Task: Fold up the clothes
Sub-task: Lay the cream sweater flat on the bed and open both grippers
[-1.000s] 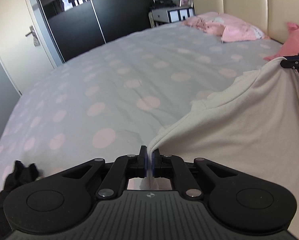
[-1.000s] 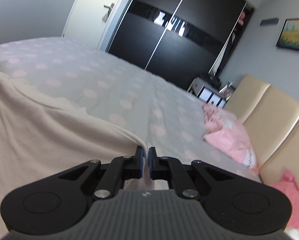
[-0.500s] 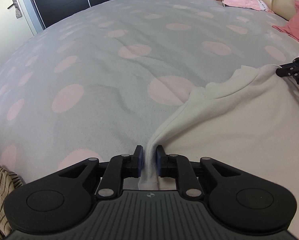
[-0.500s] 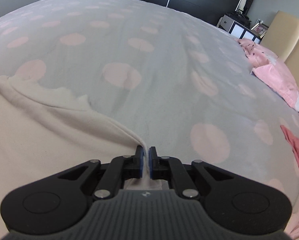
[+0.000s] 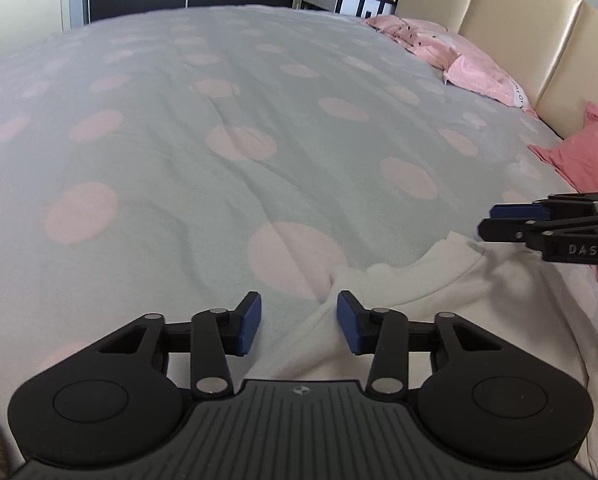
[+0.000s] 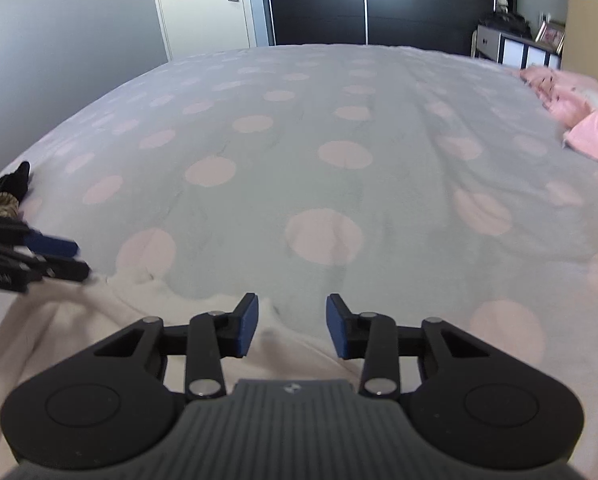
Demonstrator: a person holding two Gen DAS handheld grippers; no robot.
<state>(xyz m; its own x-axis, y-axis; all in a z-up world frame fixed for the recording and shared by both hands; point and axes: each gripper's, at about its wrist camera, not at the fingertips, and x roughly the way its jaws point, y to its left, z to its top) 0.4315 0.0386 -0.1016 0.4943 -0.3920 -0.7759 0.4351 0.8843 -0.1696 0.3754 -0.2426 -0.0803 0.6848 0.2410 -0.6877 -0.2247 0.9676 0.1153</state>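
A cream sweatshirt (image 5: 459, 300) lies spread on the grey, pink-dotted bedspread (image 5: 219, 184), neckline toward the far side. My left gripper (image 5: 299, 322) hovers low over its left shoulder corner. Its jaws are opening, a fold of cloth lies loose between them, and the pads do not press on it. My right gripper (image 6: 293, 326) stands over the other shoulder of the sweatshirt (image 6: 79, 320), jaws opening too, with cloth under them but not pinched. Each gripper shows in the other's view: the right gripper (image 5: 503, 222) and the left gripper (image 6: 65, 258).
Pink pillows (image 5: 471, 72) lie against the cream padded headboard (image 5: 539, 40). A heap of dark and striped clothes (image 6: 7, 192) sits at the bed's left edge. Beyond the bed are a black wardrobe (image 6: 359, 0), a white door (image 6: 203, 4) and a small cabinet (image 6: 511, 46).
Both grippers came down to the bed with the sweatshirt held up between them. Their jaws then went from shut to open, and the sweatshirt now lies flat and let go.
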